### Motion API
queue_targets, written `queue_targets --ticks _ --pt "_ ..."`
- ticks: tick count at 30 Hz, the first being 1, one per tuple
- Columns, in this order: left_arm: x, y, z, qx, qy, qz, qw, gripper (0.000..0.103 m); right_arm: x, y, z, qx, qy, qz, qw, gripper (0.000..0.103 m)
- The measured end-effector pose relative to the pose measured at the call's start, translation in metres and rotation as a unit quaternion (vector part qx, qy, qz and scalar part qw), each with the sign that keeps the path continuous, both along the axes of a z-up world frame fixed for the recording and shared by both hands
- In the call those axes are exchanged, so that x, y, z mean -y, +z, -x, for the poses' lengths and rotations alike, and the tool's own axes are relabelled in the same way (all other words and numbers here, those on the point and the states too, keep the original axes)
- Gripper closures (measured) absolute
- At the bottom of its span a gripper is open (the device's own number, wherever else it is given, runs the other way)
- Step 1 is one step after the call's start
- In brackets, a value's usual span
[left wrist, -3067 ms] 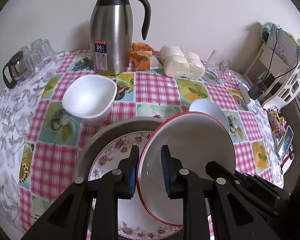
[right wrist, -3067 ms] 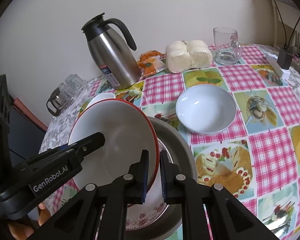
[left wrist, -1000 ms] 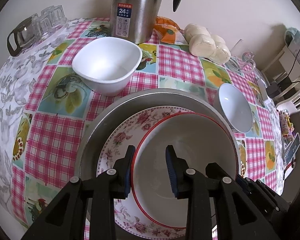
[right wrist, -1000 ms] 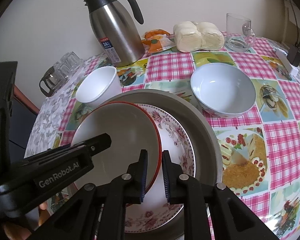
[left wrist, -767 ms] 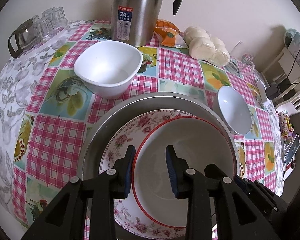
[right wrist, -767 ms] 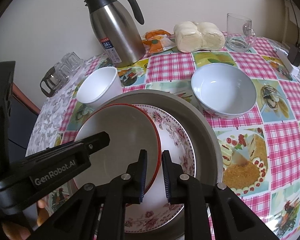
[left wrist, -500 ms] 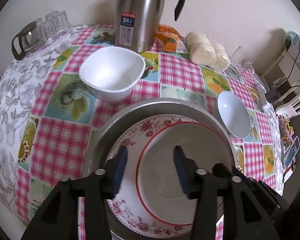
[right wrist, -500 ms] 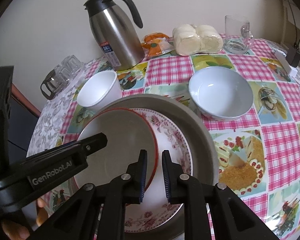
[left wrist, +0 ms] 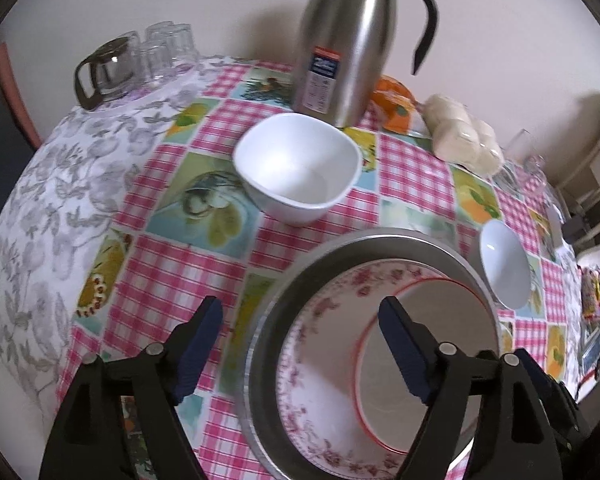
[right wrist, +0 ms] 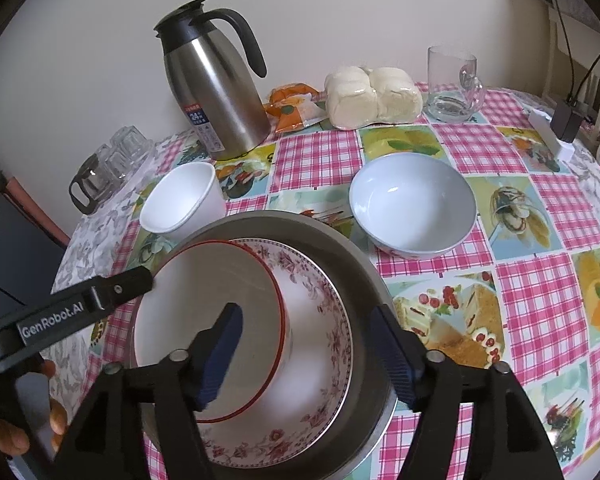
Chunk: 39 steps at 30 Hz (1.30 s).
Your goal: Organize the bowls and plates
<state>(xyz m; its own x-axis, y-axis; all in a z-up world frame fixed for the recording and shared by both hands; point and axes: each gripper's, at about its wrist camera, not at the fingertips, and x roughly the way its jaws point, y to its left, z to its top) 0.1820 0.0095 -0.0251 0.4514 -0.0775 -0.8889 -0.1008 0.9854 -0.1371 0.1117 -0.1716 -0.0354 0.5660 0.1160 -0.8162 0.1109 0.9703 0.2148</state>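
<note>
A red-rimmed white plate (right wrist: 204, 312) lies inside a floral plate (right wrist: 324, 328), and both sit in a round grey metal pan (right wrist: 340, 246). My right gripper (right wrist: 306, 318) hovers over them, its jaws opening; the red rim passes between the fingers, untouched by the pads. In the left wrist view my left gripper (left wrist: 300, 314) is also opening, above the pan's (left wrist: 284, 304) left rim and the floral plate (left wrist: 320, 360), gripping nothing. A white square bowl (left wrist: 296, 168) and a pale blue bowl (right wrist: 412, 204) stand on the checked tablecloth beyond the pan.
A steel thermos jug (right wrist: 216, 92), wrapped buns (right wrist: 372, 96), an orange packet (right wrist: 292, 108) and a glass mug (right wrist: 454, 84) line the wall side. Glass cups (left wrist: 140, 60) stand at the far left. A hand (right wrist: 20, 432) holds the left gripper.
Both grippers, shut on the red-rimmed plate earlier, have opened and let it go. It now rests in the floral plate. The left gripper has drawn back and leftward.
</note>
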Motion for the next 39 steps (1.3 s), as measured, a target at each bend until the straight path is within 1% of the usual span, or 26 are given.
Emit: queue_targets --ticks 1,2,3,4,7,11,12,13,18,25,29,31,34,39 --pt "-0.002 0.000 0.000 0.000 0.005 -0.006 1.0000 0.021 0.000 0.000 0.000 0.000 0.000 0.003 1.000 0.026" --pt "-0.004 -0.001 -0.001 0.001 0.009 -0.010 0.9999 0.019 0.000 0.000 0.000 0.002 -0.001 0.004 1.000 0.024" --pt "-0.006 -0.002 0.000 0.003 0.012 -0.014 0.9998 0.014 0.000 0.000 0.000 0.004 -0.002 0.006 1.000 0.022" --pt "-0.007 -0.002 0.000 0.007 0.014 -0.018 0.9997 0.011 0.000 0.000 -0.001 0.005 -0.002 0.006 1.000 0.020" --pt "-0.011 0.000 0.000 0.017 0.023 -0.034 0.9990 0.010 0.002 0.001 0.000 0.011 -0.004 0.008 1.000 0.014" --pt "-0.018 0.000 0.000 0.024 0.038 -0.043 0.9981 0.008 0.002 0.001 0.000 0.016 -0.005 0.009 1.000 0.011" --pt "-0.021 0.000 0.000 0.023 0.044 -0.045 0.9977 0.004 0.002 0.001 0.000 0.016 -0.006 0.009 1.000 0.003" --pt "-0.022 0.000 0.000 0.023 0.049 -0.045 0.9975 0.001 0.002 0.000 0.000 0.017 -0.005 0.007 1.000 0.000" --pt "-0.031 0.001 0.000 0.028 0.061 -0.044 0.9968 0.000 0.003 0.000 0.000 0.022 -0.008 0.001 1.000 0.000" --pt "-0.034 0.000 0.000 0.019 0.058 -0.045 0.9971 0.000 0.000 0.001 0.001 0.020 -0.011 0.011 1.000 0.000" --pt "-0.038 0.002 0.001 0.024 0.060 -0.042 0.9970 0.000 -0.004 0.004 0.001 0.023 -0.010 0.017 1.000 0.000" --pt "-0.046 0.005 0.002 0.027 0.064 -0.039 0.9968 0.000 -0.009 0.010 0.003 0.033 -0.005 0.024 0.999 0.000" --pt "-0.065 0.010 0.003 0.033 0.085 -0.040 0.9950 0.000 -0.022 0.021 0.007 0.052 0.005 0.039 0.998 0.000" --pt "-0.099 0.014 0.010 0.036 0.120 -0.049 0.9909 0.000 -0.041 0.028 0.007 0.063 0.018 0.045 0.997 0.000"
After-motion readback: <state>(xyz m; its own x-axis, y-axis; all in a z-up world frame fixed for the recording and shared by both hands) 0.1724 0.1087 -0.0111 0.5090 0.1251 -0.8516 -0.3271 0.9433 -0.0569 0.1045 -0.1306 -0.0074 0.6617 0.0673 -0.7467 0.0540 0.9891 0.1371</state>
